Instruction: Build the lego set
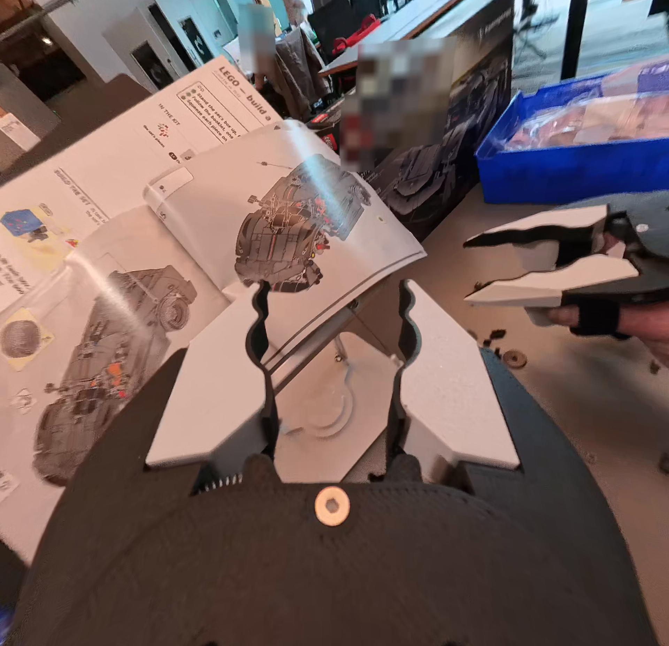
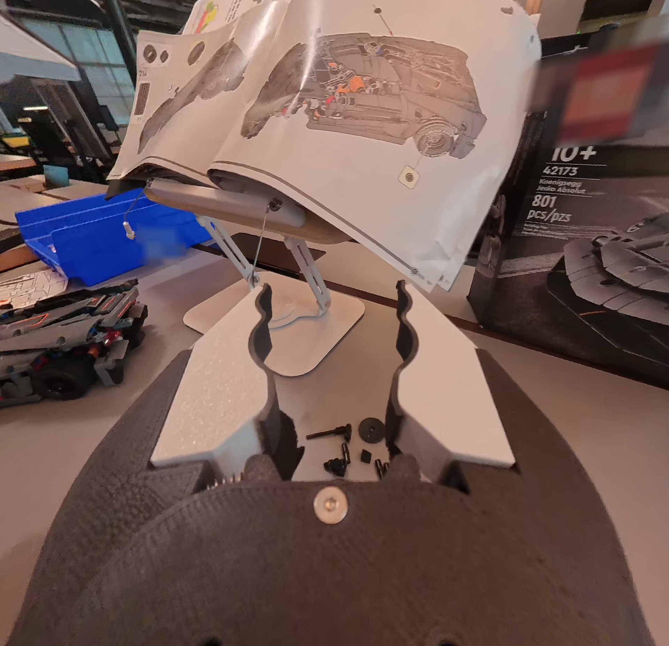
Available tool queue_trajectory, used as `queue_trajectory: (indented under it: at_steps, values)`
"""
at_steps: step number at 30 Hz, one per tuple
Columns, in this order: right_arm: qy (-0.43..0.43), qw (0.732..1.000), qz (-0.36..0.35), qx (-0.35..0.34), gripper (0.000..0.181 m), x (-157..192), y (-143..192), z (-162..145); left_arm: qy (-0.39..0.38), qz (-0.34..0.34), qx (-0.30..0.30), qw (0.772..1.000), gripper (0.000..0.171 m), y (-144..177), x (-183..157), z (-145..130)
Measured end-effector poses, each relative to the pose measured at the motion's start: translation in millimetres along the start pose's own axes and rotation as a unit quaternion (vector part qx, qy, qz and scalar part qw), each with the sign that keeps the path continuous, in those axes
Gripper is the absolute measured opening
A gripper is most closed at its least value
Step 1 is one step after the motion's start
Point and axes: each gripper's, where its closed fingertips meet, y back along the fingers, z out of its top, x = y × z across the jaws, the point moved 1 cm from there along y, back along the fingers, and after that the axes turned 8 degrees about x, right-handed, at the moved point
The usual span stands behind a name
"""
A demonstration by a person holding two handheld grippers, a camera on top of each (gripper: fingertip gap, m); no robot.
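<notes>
At far left on the table (image 2: pixel 543 393), the partly built grey lego car (image 2: pixel 65 342) lies with its long axis running left to right, a black wheel facing the camera. Behind it sits a blue bin (image 2: pixel 101 244). Centre, the open instruction booklet (image 2: pixel 344 121) rests on a white stand (image 2: pixel 275 317). Both the left gripper (image 1: pixel 333 291) and right gripper (image 2: pixel 333 291) hold their fingers apart, empty; small black pieces (image 2: pixel 347 444) lie beneath the right one. Rightmost stands the dark set box (image 2: pixel 579 252).
</notes>
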Motion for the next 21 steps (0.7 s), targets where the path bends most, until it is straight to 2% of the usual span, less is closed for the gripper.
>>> queue_trajectory:
  at_steps: [4, 7, 10, 15, 18, 21]
  values:
    - [0.005, 0.998, 0.05, 0.033, 0.063, 20, -8, -9, -0.047, -0.003, 0.054, 0.997, 0.077, 30, 9, -13]
    - [0.031, 0.994, 0.079, 0.065, 0.06, 38, -14, -18, -0.051, -0.053, 0.098, 0.993, 0.082, 47, 12, -24]
    - [0.063, 0.987, 0.108, 0.097, 0.058, 56, -20, -30, -0.073, -0.078, 0.185, 0.977, 0.092, 58, 17, -54]
    - [0.115, 0.968, 0.166, 0.152, 0.058, 89, -27, -52, -0.089, -0.117, 0.321, 0.936, 0.107, 74, 25, -133]
    - [0.147, 0.955, 0.189, 0.174, 0.057, 109, -29, -62, -0.04, -0.157, 0.368, 0.915, 0.119, 85, 23, -180]
    - [0.178, 0.944, 0.208, 0.182, 0.057, 132, -31, -68, -0.035, -0.152, 0.414, 0.897, 0.126, 95, 22, -230]
